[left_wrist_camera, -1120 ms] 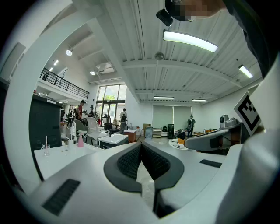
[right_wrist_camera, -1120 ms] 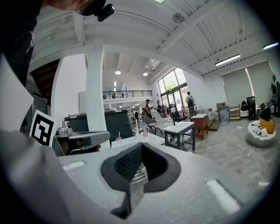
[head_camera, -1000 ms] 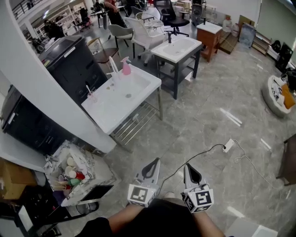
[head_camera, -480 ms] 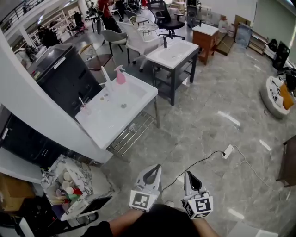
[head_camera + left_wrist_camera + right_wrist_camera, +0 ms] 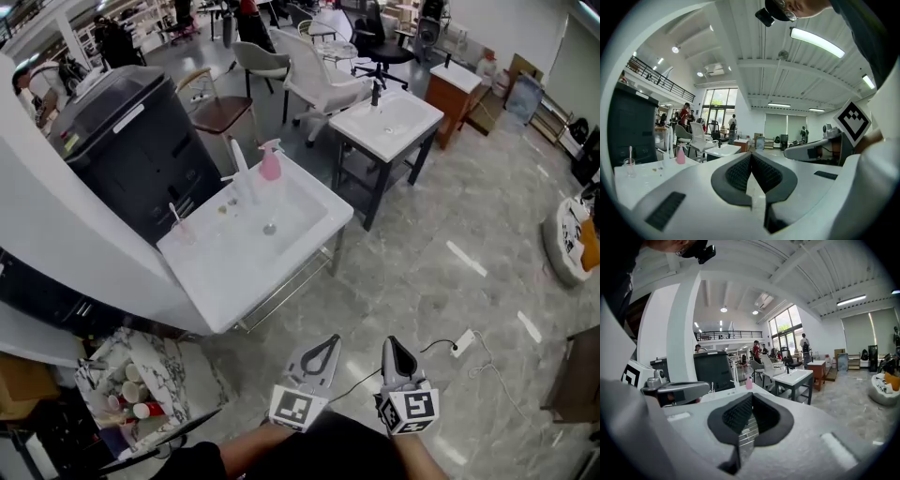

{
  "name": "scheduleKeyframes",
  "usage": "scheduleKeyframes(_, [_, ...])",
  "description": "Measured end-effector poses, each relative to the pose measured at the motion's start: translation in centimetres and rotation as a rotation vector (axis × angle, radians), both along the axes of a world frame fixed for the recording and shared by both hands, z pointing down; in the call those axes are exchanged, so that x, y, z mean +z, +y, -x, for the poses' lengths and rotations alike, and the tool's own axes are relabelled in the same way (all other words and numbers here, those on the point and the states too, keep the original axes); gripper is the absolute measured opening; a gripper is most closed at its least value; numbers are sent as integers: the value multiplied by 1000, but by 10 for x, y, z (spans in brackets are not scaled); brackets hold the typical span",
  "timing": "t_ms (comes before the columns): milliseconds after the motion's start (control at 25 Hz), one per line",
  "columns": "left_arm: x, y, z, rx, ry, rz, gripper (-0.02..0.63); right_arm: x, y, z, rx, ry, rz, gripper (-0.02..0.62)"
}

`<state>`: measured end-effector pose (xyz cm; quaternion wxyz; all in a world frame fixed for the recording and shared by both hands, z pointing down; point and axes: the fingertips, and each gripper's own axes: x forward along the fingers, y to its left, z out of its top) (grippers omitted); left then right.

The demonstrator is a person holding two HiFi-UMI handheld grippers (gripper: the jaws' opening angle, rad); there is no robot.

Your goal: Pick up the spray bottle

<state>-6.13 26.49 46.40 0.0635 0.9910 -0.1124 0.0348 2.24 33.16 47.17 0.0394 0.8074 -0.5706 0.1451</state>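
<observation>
Seeing pink spray bottle (image 5: 270,161) standing upright at the far edge of the white washbasin (image 5: 220,272), upper centre of head view, just right of a tall white faucet (image 5: 240,164). Noting a clear glass (image 5: 178,228) holding a thin stick, at the basin's left end, apart from the bottle. Finding nothing touching the spray bottle.

Reading left gripper (image 5: 331,339) as closed, pads meeting at the tip, gripping nothing. Getting the same in left gripper view (image 5: 751,154), with the bottle showing small at left-middle. Reading right gripper (image 5: 389,341) as closed and empty too, pads pressing together in right gripper view (image 5: 751,397), with the bottle showing just above the jaws. Holding both side by side at bottom centre of head view, over grey marble floor (image 5: 422,244), well apart from the basin.

Further out: seeing black cabinet (image 5: 131,141) at upper left behind the basin, second sink stand (image 5: 389,127) at upper right, white power strip (image 5: 459,345) lying on the floor right of the right gripper.
</observation>
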Motion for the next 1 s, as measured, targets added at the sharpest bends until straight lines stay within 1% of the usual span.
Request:
scheduleKeyframes(80, [2,-35,-3,-19,-2,25,15,-3,-33,-8,-3,9,-3,-2])
scheduleKeyframes(160, [7,-68,-7,-26,-12,10,15,-1,-63,-15,-2,0,-3,-2])
scheduleKeyframes(280, [9,-112,-11,-43,-8,-1,15,3,-109,-19,-21,-1,7,-2])
scheduleKeyframes(400, [9,-145,-12,-70,3,39,15,5,-145,-21,-43,8,29,-2])
scheduleKeyframes(520, [17,-168,-17,-77,0,94,15,4,-166,-30,-35,25,50,-1])
scheduleKeyframes(560, [23,-175,-20,-70,-7,87,15,4,-171,-33,-30,26,57,0])
scheduleKeyframes(680, [37,-200,-25,-42,-20,14,15,7,-188,-43,-25,30,77,-2])
scheduleKeyframes(800, [30,-222,-23,-77,0,37,15,10,-203,-50,-21,36,87,0])
scheduleKeyframes(880, [27,-235,-22,-105,6,51,15,10,-215,-53,-23,34,77,-2])
scheduleKeyframes(1000, [36,-250,-23,-139,-28,45,15,10,-231,-55,-35,23,53,-1])
